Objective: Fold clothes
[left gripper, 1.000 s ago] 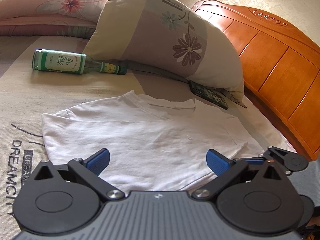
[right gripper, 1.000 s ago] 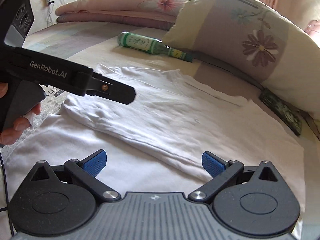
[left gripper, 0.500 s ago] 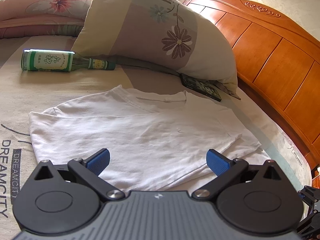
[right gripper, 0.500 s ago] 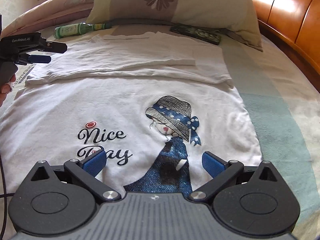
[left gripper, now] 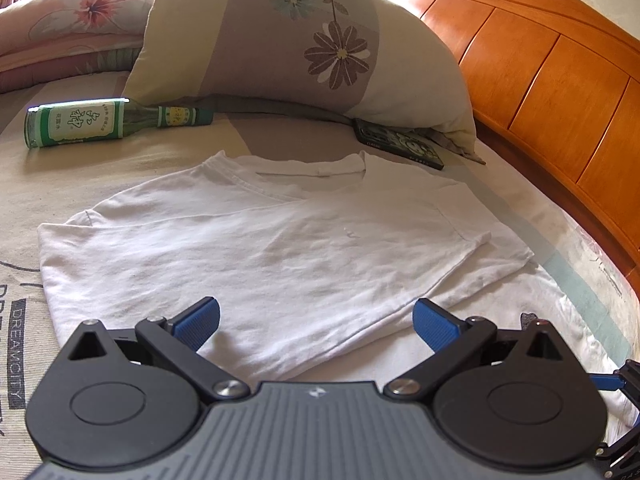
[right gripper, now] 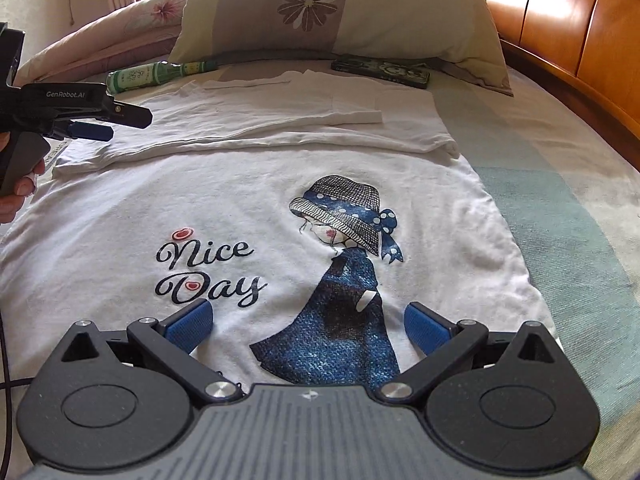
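A white T-shirt (right gripper: 248,216) lies flat on the bed, printed with "Nice Day" and a girl in a blue dress. Its upper part with the collar and sleeves is folded over (left gripper: 256,240) toward the pillow. My left gripper (left gripper: 316,320) hovers open over the folded part, nothing between its blue pads. From the right wrist view the left gripper (right gripper: 100,122) shows at the shirt's left edge, held by a hand (right gripper: 16,196). My right gripper (right gripper: 308,324) stands open over the lower printed part, empty.
A green glass bottle (left gripper: 104,122) lies on its side beyond the shirt. A large flowered pillow (left gripper: 304,44) leans on the orange wooden headboard (left gripper: 552,80). A dark patterned flat case (left gripper: 400,144) lies under the pillow's corner. A folded quilt (left gripper: 68,32) is at far left.
The right gripper drew back from the folded upper part to the shirt's lower end, bringing the print into view. The left gripper shifted slightly over the folded part. Both stayed open.
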Available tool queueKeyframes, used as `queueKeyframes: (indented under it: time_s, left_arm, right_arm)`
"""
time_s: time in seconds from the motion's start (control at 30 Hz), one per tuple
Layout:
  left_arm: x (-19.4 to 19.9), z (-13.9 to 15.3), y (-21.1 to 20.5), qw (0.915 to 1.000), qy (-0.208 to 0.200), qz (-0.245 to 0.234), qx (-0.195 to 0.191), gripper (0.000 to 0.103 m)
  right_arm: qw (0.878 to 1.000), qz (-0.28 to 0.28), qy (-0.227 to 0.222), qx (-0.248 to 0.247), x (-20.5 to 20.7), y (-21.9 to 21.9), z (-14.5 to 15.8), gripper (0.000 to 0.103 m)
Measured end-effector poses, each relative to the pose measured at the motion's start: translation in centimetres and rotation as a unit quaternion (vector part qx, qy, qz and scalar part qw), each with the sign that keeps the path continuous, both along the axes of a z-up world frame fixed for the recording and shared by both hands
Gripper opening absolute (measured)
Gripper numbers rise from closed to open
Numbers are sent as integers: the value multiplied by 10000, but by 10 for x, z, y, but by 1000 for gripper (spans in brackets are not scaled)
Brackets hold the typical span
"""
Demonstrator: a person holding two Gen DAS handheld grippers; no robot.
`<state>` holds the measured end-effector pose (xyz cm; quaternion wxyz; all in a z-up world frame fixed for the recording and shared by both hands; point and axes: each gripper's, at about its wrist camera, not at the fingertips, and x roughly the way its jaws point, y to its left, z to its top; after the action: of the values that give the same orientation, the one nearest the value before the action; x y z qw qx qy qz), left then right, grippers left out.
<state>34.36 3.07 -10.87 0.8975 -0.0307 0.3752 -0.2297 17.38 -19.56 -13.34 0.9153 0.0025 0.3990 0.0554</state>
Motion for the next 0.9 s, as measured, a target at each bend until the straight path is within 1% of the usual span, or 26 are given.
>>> queueKeyframes:
  time_s: [0.07,0.17,0.27,0.37,0.43,0.53,0.6,0.67,0.73,0.83,0.9]
  left_arm:
    - [1,-6,-6,9997,25,17,243,102]
    - [-1,-8,-14,9984,-70,-3,552,102]
    - [0,-9,-17,9978,-118,54,650,102]
    - [-5,-5,-19,9964,-86,284,795,102]
    - [-24,6,-24,9943,-192,209,1028,102]
    - [-71,27,-35,9895,-615,-198,1293,102]
    - [-104,35,-39,9864,-770,-563,1342,102]
    - [-133,33,-41,9837,-816,-864,1347,102]
    - [-160,23,-48,9800,-738,-1106,1479,102]
    - [-187,2,-53,9799,-453,-1066,1627,102]
    - [-200,-11,-51,9828,-185,-951,1573,102]
  right_arm:
    - [10000,0,-49,51,-1,-2,-1,103]
    - [9998,118,-139,69,-3,-6,-2,103]
    - [9993,308,-170,155,-3,-14,-2,103]
    - [9990,225,-115,367,-3,-26,1,103]
    - [9985,55,-114,524,-5,-36,2,103]
    - [9970,-135,-139,756,-9,-48,4,103]
    - [9953,-195,-156,938,-12,-55,5,103]
    - [9954,-189,-172,925,-16,-57,5,103]
    - [9960,-190,-185,850,-21,-57,6,103]
    - [9963,-148,-180,827,-30,-61,6,103]
    - [9963,-197,-214,815,-37,-65,7,103]
